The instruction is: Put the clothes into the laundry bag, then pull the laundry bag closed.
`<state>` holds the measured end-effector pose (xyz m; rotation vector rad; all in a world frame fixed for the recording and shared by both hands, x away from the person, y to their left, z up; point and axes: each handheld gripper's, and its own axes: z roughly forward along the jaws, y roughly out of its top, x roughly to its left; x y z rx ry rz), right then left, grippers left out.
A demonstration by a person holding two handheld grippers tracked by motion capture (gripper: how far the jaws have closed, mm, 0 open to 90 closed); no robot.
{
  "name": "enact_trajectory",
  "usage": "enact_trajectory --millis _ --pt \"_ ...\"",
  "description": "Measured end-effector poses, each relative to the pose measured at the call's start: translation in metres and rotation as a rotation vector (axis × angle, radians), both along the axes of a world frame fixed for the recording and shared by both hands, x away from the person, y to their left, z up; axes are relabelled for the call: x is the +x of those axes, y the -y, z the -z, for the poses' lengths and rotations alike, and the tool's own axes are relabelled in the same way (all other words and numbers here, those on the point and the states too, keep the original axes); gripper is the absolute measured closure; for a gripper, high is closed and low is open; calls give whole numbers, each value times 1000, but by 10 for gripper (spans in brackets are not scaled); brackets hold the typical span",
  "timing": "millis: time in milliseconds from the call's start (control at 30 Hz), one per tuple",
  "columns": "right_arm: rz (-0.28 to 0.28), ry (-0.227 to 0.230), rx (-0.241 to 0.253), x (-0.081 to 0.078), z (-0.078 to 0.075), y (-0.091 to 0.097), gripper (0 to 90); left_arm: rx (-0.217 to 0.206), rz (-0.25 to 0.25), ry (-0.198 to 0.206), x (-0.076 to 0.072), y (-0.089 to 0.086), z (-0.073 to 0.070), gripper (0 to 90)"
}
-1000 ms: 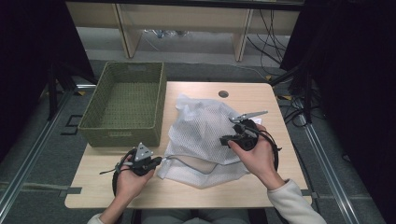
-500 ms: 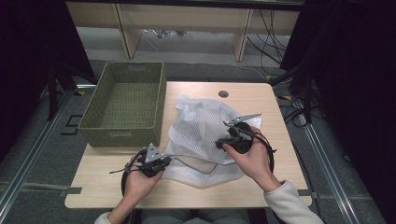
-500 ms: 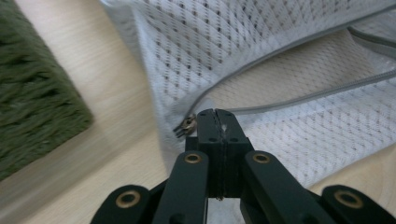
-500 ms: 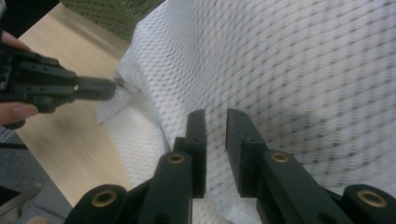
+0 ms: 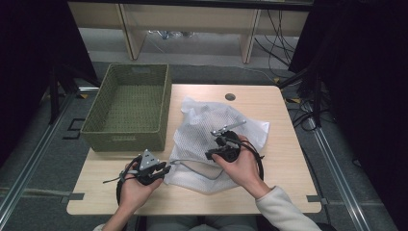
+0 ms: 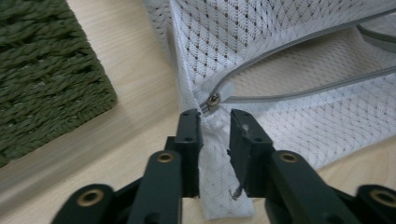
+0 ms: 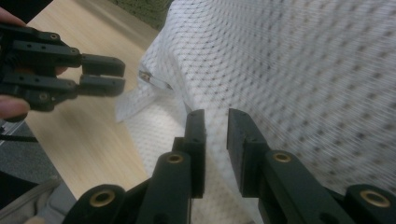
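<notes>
Holding your left gripper (image 6: pixel 212 128) level beside the one mesh bag (image 5: pixel 211 130), jaws just parting around its corner; your right gripper (image 7: pixel 215 140) is hovering, slightly open, over it.

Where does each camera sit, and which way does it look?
High view: above the table's near side, looking forward and down; both hands, a sleeve.
Left gripper view: on the left gripper, along its fingers at the mesh bag's zipper.
Right gripper view: on the right gripper, over the bag toward the left gripper.
All share the bag.
</notes>
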<state>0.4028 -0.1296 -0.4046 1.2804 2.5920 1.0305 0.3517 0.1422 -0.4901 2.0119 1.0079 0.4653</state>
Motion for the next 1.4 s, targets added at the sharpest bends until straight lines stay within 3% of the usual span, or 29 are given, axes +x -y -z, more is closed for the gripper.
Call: enact_trajectory --millis 33,333,367,433,500,567,700,867,900,1067,1100,1267,1367,1400 --pt "-13 0 1 1 3 -5 783 -12 5 -6 1 2 2 681" --pt "-18 -4 6 -1 12 -19 757 11 29 -6 1 4 1 638" --pt "-25 2 10 0 13 -20 753 -9 15 3 0 5 2 638" --pt "-38 9 9 2 17 -23 742 22 20 4 1 0 0 635" --pt "-42 6 8 2 20 -25 732 -5 -5 6 0 -1 1 636" --pt "-47 5 9 2 23 -28 723 12 -14 8 -1 -3 1 636" --pt "-74 3 5 3 24 -30 715 -2 -32 3 -3 -4 0 636" --pt "-67 -7 5 2 23 -30 711 5 -27 13 -3 -5 -2 637" --pt "-58 -6 1 1 23 -30 710 -10 -42 5 -4 -4 -1 637" --pt "-66 16 3 3 21 -30 712 -2 -48 8 -7 -7 -3 638" --pt "-46 18 15 2 22 -32 713 -11 -53 9 -8 -7 -2 638" --pt "-63 -1 6 2 22 -34 716 -3 -63 13 -10 -10 -2 637" --pt "-74 -5 5 3 25 -35 716 -23 -74 15 -9 -10 -2 638" --pt "-64 -14 3 1 26 -35 716 -8 -72 12 -8 -10 -3 637"
